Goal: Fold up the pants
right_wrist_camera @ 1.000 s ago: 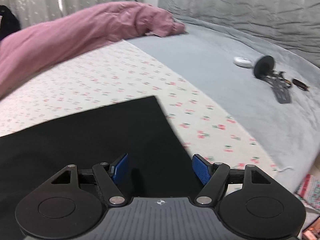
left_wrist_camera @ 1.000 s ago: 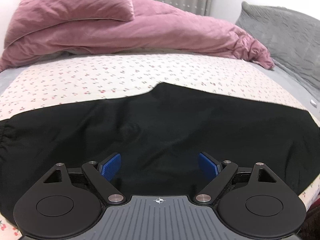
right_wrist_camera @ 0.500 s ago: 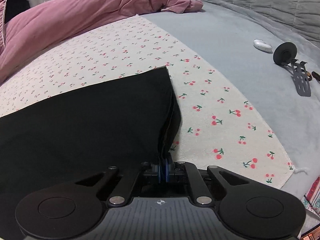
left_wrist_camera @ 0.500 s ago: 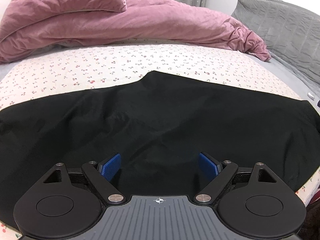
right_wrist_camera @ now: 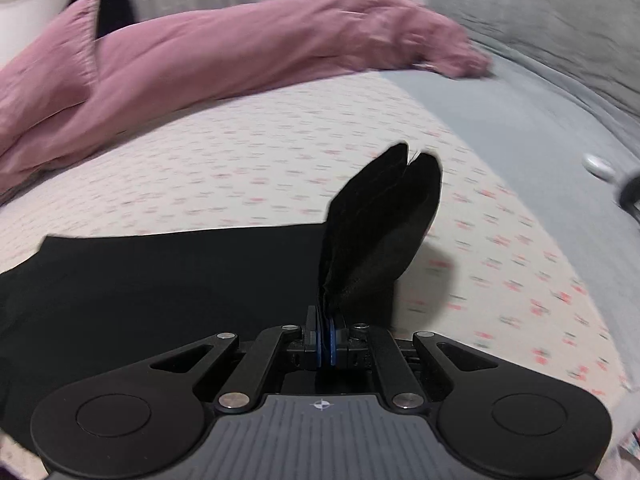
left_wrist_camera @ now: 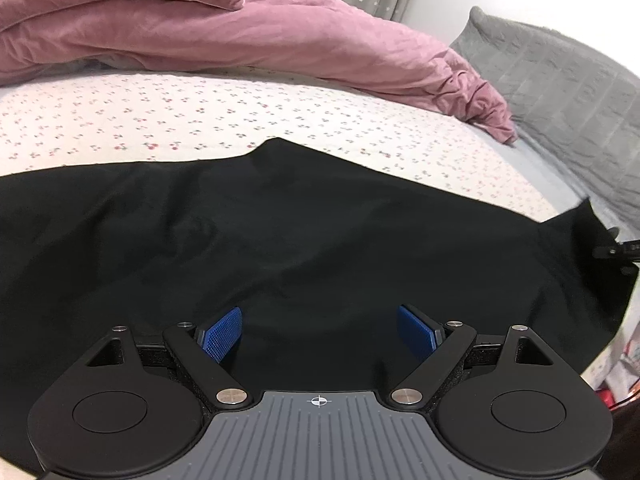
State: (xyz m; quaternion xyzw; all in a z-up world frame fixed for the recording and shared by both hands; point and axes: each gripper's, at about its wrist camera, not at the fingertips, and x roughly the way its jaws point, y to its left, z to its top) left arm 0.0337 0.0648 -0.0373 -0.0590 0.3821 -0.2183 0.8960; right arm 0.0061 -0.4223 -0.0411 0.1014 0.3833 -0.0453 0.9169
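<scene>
Black pants (left_wrist_camera: 304,232) lie spread flat across the cherry-print sheet (left_wrist_camera: 168,120), filling the lower half of the left wrist view. My left gripper (left_wrist_camera: 320,334) hovers over their middle, open, its blue pads wide apart with only cloth beneath. My right gripper (right_wrist_camera: 327,334) is shut on the pants' hem end (right_wrist_camera: 380,224), which stands up lifted off the sheet as a bunched flap. The rest of the pants (right_wrist_camera: 160,280) stay flat to the left. In the left wrist view the raised corner (left_wrist_camera: 576,232) shows at far right.
A pink duvet (left_wrist_camera: 200,32) is heaped along the far side of the bed. Grey quilted headboard (left_wrist_camera: 560,92) stands at right. On the grey sheet (right_wrist_camera: 520,128) at right lie a small white object (right_wrist_camera: 598,166) and a dark item at the frame edge.
My right gripper closed on the pants' hem edge and lifted it up and leftward off the sheet. The left gripper stayed open, tilting slightly over the pants.
</scene>
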